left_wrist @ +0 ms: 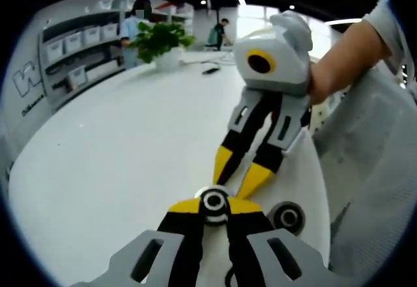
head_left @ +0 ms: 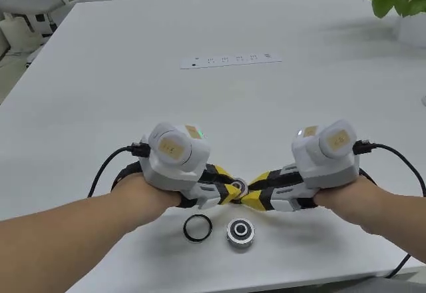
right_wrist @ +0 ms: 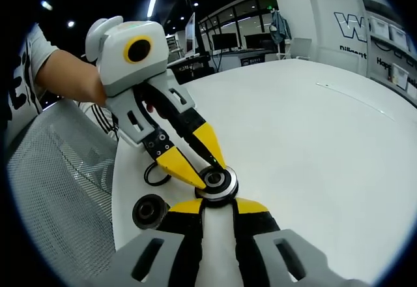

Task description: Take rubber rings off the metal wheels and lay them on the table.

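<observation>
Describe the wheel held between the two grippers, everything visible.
The wheel is small and round: silvery metal face, dark centre hole, black rubber-looking band around the rim. The yellow tips of the left gripper and right gripper pinch it from opposite sides, near the front edge of the table.

You work under bright, even overhead light that leaves only faint, soft shadows on the white tabletop (head_left: pixel 100 106), while both gripper views bow strongly toward their edges, catch the ceiling lamps (right_wrist: pixel 151 5) as small glaring spots, and turn soft in the far background.
</observation>
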`<state>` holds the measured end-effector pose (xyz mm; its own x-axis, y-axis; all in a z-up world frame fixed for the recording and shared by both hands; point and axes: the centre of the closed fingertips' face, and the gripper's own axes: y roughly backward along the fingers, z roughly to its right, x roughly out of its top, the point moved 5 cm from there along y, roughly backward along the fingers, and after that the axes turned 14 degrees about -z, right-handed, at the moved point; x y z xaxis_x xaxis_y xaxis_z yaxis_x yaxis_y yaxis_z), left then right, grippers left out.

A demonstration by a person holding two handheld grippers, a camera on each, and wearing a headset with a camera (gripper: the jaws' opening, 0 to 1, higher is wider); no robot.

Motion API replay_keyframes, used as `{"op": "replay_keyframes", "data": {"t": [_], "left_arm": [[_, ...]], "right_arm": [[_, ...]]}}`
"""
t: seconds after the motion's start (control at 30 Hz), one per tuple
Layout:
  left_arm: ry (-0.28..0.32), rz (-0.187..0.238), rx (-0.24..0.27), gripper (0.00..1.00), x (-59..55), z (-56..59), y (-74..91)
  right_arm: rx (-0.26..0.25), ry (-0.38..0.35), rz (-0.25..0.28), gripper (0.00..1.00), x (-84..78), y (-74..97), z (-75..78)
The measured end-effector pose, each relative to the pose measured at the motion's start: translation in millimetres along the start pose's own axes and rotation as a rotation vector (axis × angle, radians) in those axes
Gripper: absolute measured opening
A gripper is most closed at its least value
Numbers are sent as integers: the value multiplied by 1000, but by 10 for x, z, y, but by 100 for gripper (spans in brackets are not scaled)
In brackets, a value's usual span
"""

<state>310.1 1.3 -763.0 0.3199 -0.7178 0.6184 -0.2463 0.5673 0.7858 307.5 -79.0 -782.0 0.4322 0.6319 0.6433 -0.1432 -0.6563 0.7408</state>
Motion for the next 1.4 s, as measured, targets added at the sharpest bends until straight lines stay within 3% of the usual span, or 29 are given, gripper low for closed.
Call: {"op": "replay_keyframes", "data": {"t": [0.33, 0.87, 1.13, 1.23, 1.4], "left_arm": [[7, 1, 5, 14, -3, -4, -6], [-10, -12, 24, 13, -1, -1, -1], [-7, -16, 34, 12, 0, 7, 1], [-9, -18, 36, 12, -2, 11, 3], [-8, -24, 42, 12, -3, 19, 5]], "right_arm": [[-5, -36, -5, 2, -15, 10, 11], [-35, -70, -33, 0, 10, 43, 20], [-21, -141, -6, 0, 18, 84, 52], [0, -216, 37, 0, 53, 98, 63], [3, -239, 50, 0, 74, 108, 29]]}}
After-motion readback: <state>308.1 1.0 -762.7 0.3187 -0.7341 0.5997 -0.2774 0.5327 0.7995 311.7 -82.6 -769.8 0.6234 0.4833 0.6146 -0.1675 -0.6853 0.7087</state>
